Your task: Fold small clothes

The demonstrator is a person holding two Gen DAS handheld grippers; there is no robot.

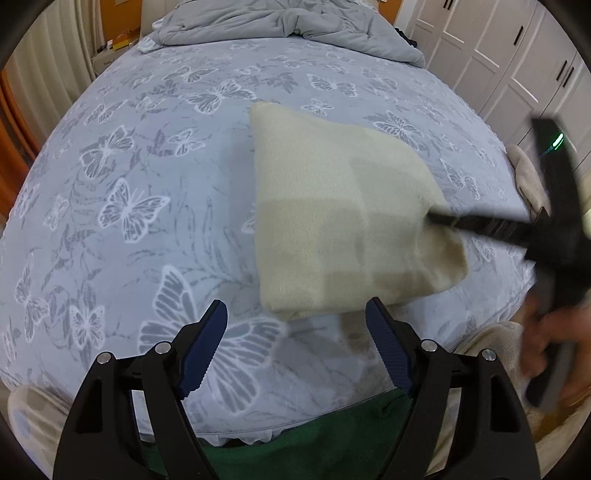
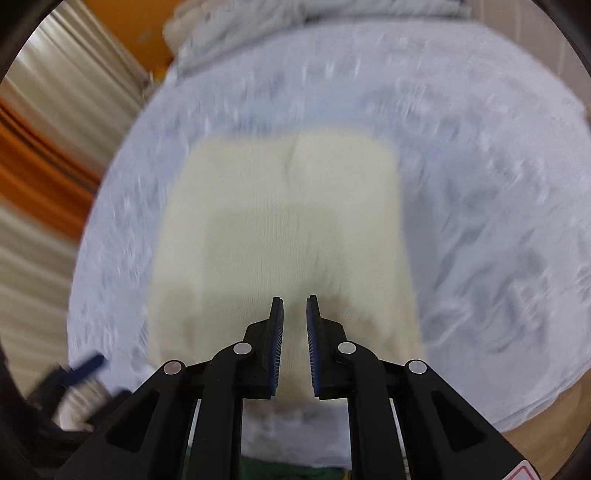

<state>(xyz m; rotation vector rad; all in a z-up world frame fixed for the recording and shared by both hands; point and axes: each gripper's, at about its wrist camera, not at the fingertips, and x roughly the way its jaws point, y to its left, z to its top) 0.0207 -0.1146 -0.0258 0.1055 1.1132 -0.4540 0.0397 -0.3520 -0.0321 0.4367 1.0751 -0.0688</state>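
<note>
left wrist view: the left gripper (image 1: 295, 354) hangs released over the near edge of the bed (image 1: 147, 184), its blue pads wide apart with only butterfly-print sheet between them. the folded cream garment (image 1: 332, 221) lies on the bed toward the near right corner, its near fold just beyond the fingertips and not touching them. the right gripper (image 1: 439, 219) reaches in from the right, blurred, its tip at the garment's right edge, where the cloth looks lifted. a hand (image 1: 554, 343) holds its handle. right wrist view: the jaws stand nearly together, a narrow gap showing, cream cloth (image 2: 280, 229) behind them; whether they pinch it i cannot tell. a rumpled grey duvet (image 1: 288, 26) lies at the far edge.
</note>
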